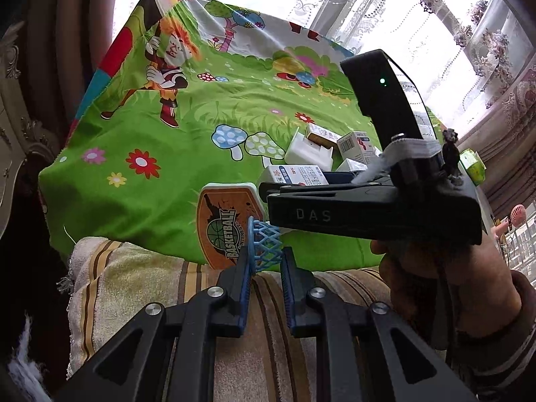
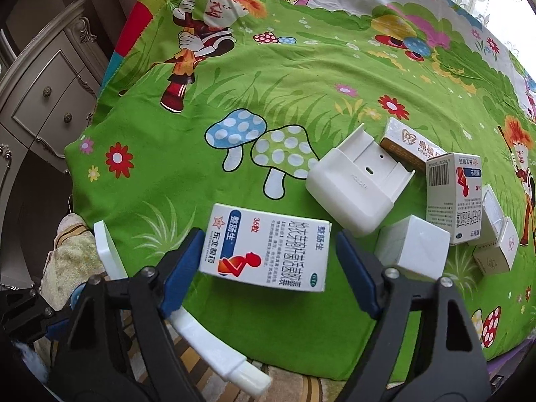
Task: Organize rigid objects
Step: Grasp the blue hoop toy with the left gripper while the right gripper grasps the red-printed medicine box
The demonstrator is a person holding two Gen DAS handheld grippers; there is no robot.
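Note:
My left gripper (image 1: 264,261) is shut on the blue hoop (image 1: 264,243) of a toy basketball backboard (image 1: 227,224), orange-faced with a white back, held tilted over the cloth's front edge. My right gripper (image 2: 268,234) stands open astride a white medicine box (image 2: 264,248) with blue and red print, which lies flat on the green cartoon cloth (image 2: 301,83). The left pad is at the box's edge and the right pad stands a little off it. In the left wrist view the right gripper's black body (image 1: 368,214) hangs over the same box (image 1: 294,176).
Right of the box lie a white plastic holder (image 2: 355,187), a white cube box (image 2: 415,248) and several more medicine boxes (image 2: 455,197). A striped towel (image 1: 134,284) covers the front edge. A carved cabinet (image 2: 43,100) stands at the left, with curtained windows behind.

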